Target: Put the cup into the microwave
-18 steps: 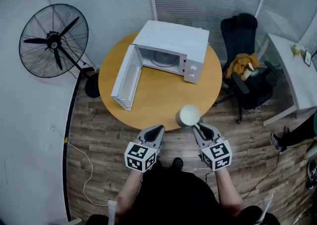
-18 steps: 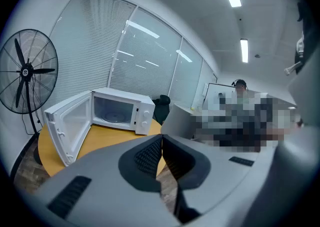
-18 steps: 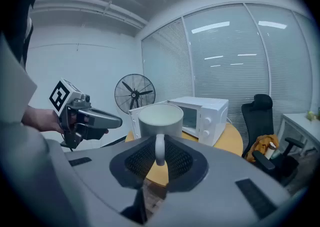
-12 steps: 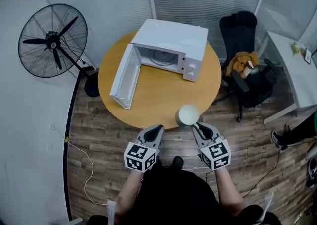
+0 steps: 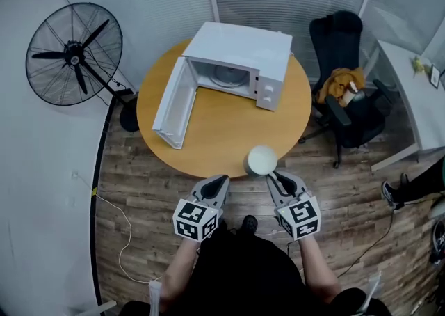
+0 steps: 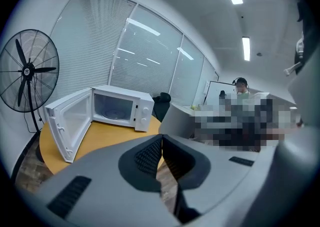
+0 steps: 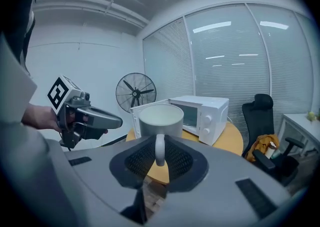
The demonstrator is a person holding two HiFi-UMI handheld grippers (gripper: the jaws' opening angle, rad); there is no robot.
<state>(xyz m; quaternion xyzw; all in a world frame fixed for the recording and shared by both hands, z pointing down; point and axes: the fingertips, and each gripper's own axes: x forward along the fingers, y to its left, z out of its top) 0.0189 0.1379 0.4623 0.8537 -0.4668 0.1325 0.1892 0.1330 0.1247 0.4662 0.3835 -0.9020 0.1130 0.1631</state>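
A grey cup (image 5: pixel 262 160) with a pale inside hangs over the near edge of the round wooden table (image 5: pixel 222 133). My right gripper (image 5: pixel 272 177) is shut on its handle; in the right gripper view the cup (image 7: pixel 161 119) stands upright just past the jaws, which clamp the handle (image 7: pixel 160 149). The white microwave (image 5: pixel 240 66) stands at the far side of the table with its door (image 5: pixel 172 109) swung open to the left and its cavity showing. My left gripper (image 5: pixel 218 184) is shut and holds nothing, a little left of the cup and short of the table edge.
A black standing fan (image 5: pixel 74 53) is at the left of the table. A black office chair (image 5: pixel 348 85) with an orange cloth is at the right, beside a white desk (image 5: pixel 417 99). A cable (image 5: pixel 115 234) lies on the wooden floor.
The cup and my right gripper have shifted slightly left and away from me. My left gripper has barely moved.
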